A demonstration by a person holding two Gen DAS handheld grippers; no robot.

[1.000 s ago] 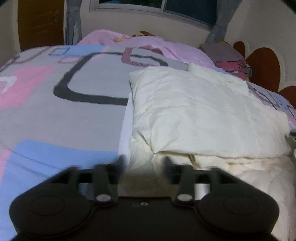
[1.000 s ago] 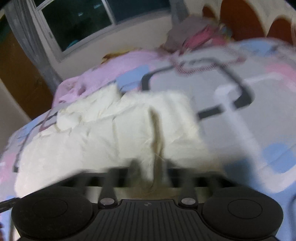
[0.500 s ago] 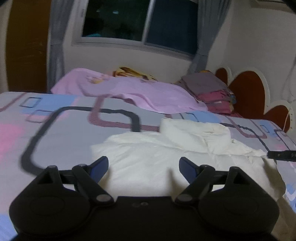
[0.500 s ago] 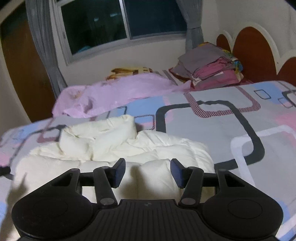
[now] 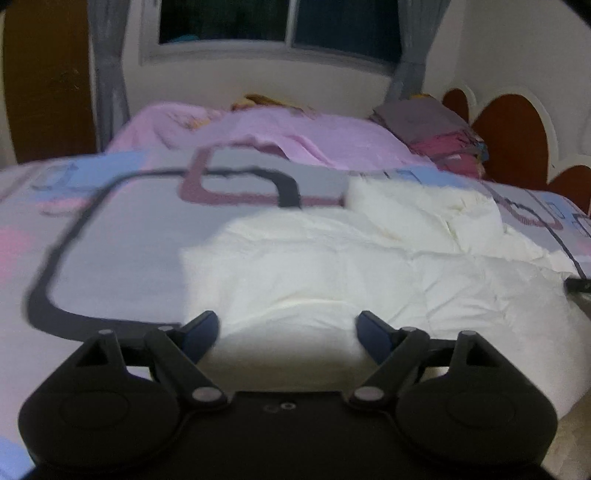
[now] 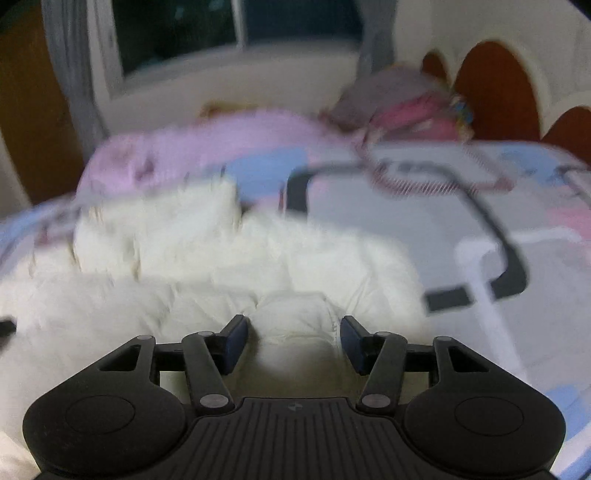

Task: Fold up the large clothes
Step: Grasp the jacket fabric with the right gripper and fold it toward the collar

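A large cream-white padded garment (image 5: 369, 266) lies folded in a thick bundle on the patterned bedspread (image 5: 122, 251). It also shows in the right wrist view (image 6: 229, 266), blurred. My left gripper (image 5: 288, 330) is open wide and empty, at the garment's near left corner. My right gripper (image 6: 293, 332) is open and empty, its blue-tipped fingers (image 6: 234, 334) on either side of a puffed fold at the garment's near edge. The tip of the other gripper (image 5: 578, 284) shows at the far right of the left wrist view.
A pink blanket (image 5: 266, 136) lies across the far side of the bed. A stack of folded grey and pink clothes (image 5: 436, 136) sits by the red scalloped headboard (image 5: 517, 136). A dark window (image 5: 280, 22) with grey curtains is behind.
A second ago both grippers were nearly shut at the garment's edge. They opened and let it go, then drew back a little; the garment now lies on the bed.
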